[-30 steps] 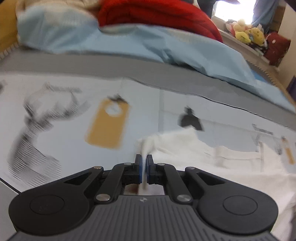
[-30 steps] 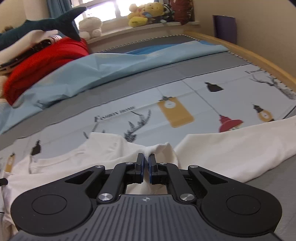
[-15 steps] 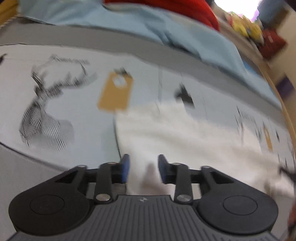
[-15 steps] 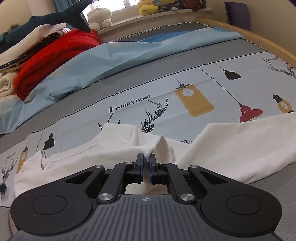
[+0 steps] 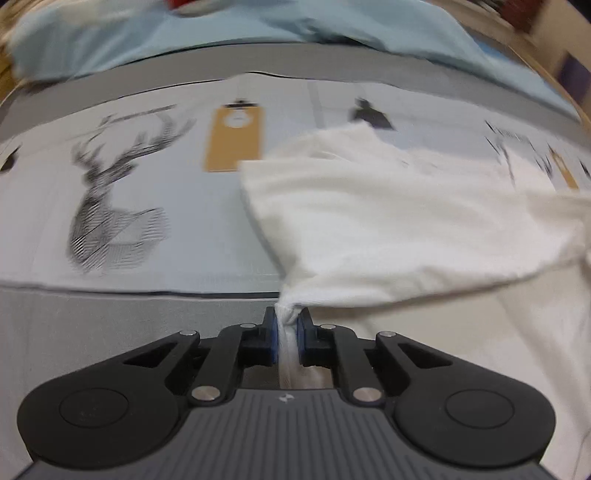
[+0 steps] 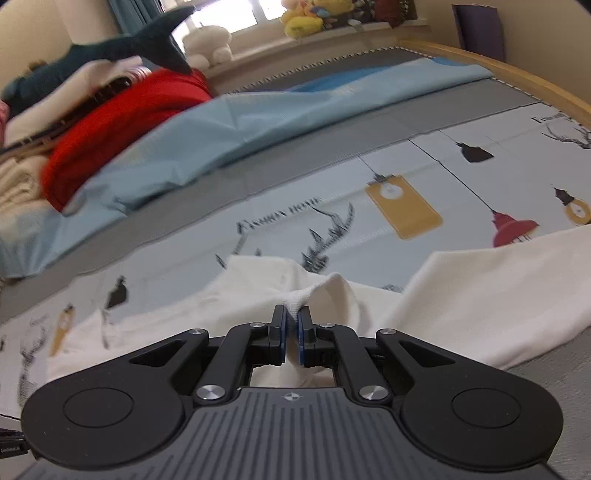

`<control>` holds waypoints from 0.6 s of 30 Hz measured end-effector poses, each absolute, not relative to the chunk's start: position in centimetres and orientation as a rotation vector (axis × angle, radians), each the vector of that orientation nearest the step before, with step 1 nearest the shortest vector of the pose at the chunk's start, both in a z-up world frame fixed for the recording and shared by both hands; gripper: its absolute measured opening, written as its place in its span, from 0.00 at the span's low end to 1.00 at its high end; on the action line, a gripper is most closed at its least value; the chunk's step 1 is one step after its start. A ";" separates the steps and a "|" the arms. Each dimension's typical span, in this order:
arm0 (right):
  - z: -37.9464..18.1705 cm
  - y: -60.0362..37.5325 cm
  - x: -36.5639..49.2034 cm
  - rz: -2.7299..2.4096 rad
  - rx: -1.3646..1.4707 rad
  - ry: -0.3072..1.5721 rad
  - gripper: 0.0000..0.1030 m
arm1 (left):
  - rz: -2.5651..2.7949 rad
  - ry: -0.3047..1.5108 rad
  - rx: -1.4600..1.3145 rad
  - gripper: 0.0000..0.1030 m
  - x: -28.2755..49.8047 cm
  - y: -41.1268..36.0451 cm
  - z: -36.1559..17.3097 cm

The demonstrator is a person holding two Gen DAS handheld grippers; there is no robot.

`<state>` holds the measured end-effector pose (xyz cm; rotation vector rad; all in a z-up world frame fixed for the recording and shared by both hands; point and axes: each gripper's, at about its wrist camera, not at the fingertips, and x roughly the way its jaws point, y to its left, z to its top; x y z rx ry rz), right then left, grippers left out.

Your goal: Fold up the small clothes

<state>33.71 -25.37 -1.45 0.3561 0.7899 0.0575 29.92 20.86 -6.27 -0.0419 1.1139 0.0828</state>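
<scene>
White garment [image 5: 388, 221] lies on the bed, spread over the printed sheet [image 5: 147, 229]; landmark for these notes is the yellow lamp print [image 5: 234, 138] on that sheet.

Left wrist view: a stag-head print [image 5: 110, 206] sits left of the yellow lamp. The garment's upper left corner touches the lamp print's lower right edge and the cloth runs off to the right from there. Below and right of the lamp print, the left claw [image 5: 287, 325] has just been closing and now pinches a bunched fold of the garment between its blue pads; the cloth is drawn taut up from the pinch. A light blue cover [image 5: 258, 29] lies beyond the lamp print, past a grey band of the sheet. View is motion-blurred.

Right wrist view: far left and above the same lamp print [image 6: 404, 206], a red blanket [image 6: 122, 122] and a dark shark plush [image 6: 122, 48] are heaped. Below and left of the lamp print, the right claw [image 6: 291, 325] is clamped on a raised ridge of the garment [image 6: 498, 288]. A red lamp print [image 6: 513, 229] sits right of the yellow one, with garment cloth just below it.
</scene>
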 end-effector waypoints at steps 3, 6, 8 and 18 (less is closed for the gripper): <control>-0.2 -26.0 33.3 0.136 0.441 0.717 0.05 | 0.151 1.146 -0.114 0.11 28.9 22.6 -6.3; -0.5 -26.1 33.7 0.100 0.407 0.761 0.05 | 0.212 1.221 -0.090 0.13 28.4 23.3 -7.0; -2.1 -26.1 34.3 0.003 0.319 0.874 0.06 | 0.215 1.217 -0.081 0.13 27.9 23.1 -6.4; -3.0 -28.5 33.8 -0.158 0.290 0.873 0.07 | 0.085 1.099 -0.151 0.15 30.9 20.0 -6.2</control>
